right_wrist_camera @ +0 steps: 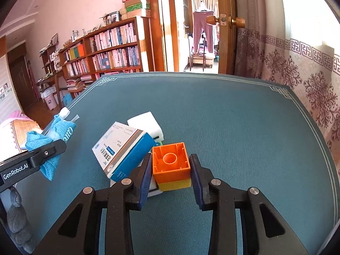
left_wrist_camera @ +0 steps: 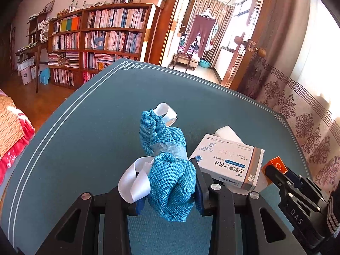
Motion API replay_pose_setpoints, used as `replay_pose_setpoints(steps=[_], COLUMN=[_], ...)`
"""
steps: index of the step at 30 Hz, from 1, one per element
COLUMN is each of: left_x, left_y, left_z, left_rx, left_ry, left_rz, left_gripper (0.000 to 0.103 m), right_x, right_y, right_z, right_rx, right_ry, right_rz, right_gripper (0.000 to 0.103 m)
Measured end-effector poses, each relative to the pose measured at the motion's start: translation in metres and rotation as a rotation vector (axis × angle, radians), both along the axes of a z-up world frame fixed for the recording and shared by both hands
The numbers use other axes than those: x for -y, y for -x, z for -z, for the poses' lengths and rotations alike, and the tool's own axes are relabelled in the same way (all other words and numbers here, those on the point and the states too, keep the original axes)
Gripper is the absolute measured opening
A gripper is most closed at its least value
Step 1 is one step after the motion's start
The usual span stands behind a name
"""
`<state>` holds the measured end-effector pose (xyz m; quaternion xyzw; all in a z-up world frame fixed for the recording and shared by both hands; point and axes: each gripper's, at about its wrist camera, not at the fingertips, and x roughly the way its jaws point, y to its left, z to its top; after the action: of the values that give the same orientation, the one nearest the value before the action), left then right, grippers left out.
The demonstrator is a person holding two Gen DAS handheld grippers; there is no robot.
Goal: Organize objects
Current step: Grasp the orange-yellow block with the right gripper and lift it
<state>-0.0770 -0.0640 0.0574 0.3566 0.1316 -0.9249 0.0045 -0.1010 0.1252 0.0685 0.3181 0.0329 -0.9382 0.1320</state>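
Observation:
A blue woven pouch (left_wrist_camera: 170, 176) with white ribbon loops sits between the pads of my left gripper (left_wrist_camera: 170, 182), which is shut on it and holds it above the teal table mat (left_wrist_camera: 85, 138). To its right lies a white and blue medicine box (left_wrist_camera: 229, 163). My right gripper (right_wrist_camera: 170, 159) straddles an upside-down orange block (right_wrist_camera: 171, 165) stacked on a yellow block (right_wrist_camera: 174, 184). Its left pad touches the orange block and its right pad stands a sliver away. The left gripper's finger (right_wrist_camera: 46, 150) and the pouch (right_wrist_camera: 53, 140) show at the left of the right wrist view.
The medicine box (right_wrist_camera: 123, 148) leans on a white foam block (right_wrist_camera: 146, 123) just left of the orange block. A bookcase (right_wrist_camera: 106, 51), an open door (right_wrist_camera: 225, 27) and a patterned curtain (right_wrist_camera: 308, 80) stand beyond the table mat (right_wrist_camera: 244, 127).

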Motion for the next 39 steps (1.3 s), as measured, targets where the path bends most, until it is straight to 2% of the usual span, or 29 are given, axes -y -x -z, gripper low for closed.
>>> replay_pose_setpoints(steps=[5,9,22,32,39], left_x=[0.003,0.003,-0.001,-0.008,-0.021], left_y=[-0.001,-0.001,-0.006,-0.012,-0.019], left_z=[-0.001,-0.003,-0.008,-0.016,-0.019], left_rx=[-0.002,-0.006,-0.026,-0.051,-0.074], left_ry=[-0.006,-0.009,-0.011,-0.008,0.022], left_rz=[-0.006,-0.005,0.007,0.030,0.066], left_gripper=[0.038,0.038,0.038,0.038,0.038], right_x=[0.010,0.007,-0.010,-0.034,-0.057], right_y=[-0.014,-0.023,-0.052,-0.082,-0.104], right_z=[-0.008,-0.010,-0.011,-0.022,-0.024], right_rx=[-0.039,-0.006,0.050,0.022,0.015], right_ry=[-0.013,0.047,0.156,0.176,0.171], right_rz=[-0.036,-0.078,-0.099,-0.043,0.011], right_gripper=[0.036,0.033,0.033,0.033,0.033])
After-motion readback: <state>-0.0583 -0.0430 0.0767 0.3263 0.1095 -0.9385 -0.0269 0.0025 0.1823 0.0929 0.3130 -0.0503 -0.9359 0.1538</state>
